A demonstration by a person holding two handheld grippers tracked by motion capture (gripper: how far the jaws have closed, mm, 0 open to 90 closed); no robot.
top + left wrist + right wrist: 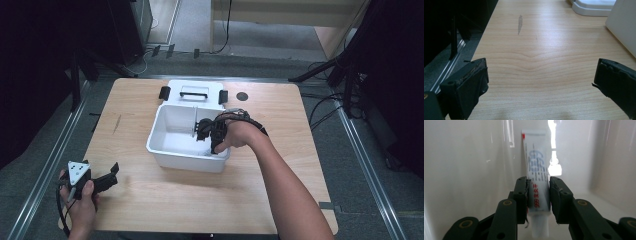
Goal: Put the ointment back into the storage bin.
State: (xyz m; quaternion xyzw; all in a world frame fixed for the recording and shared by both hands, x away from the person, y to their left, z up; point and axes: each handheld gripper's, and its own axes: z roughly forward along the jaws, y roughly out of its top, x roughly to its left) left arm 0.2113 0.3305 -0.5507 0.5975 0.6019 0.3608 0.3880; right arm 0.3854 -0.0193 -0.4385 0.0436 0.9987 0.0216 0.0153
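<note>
White ointment tube (538, 187) stands lengthwise along my right gripper (538, 195), cap toward the camera, clamped inside the white plastic box (165, 152); my left gripper (541, 77) gapes empty.

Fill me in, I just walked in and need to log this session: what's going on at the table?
A person is working with two handheld grippers at a wooden table. The right gripper is reaching down inside an open white box, its jaws closed on a white tube with its ribbed cap nearest the camera. The box's lid lies just behind it. The left gripper rests near the table's front left corner, jaws wide open, holding nothing.
</note>
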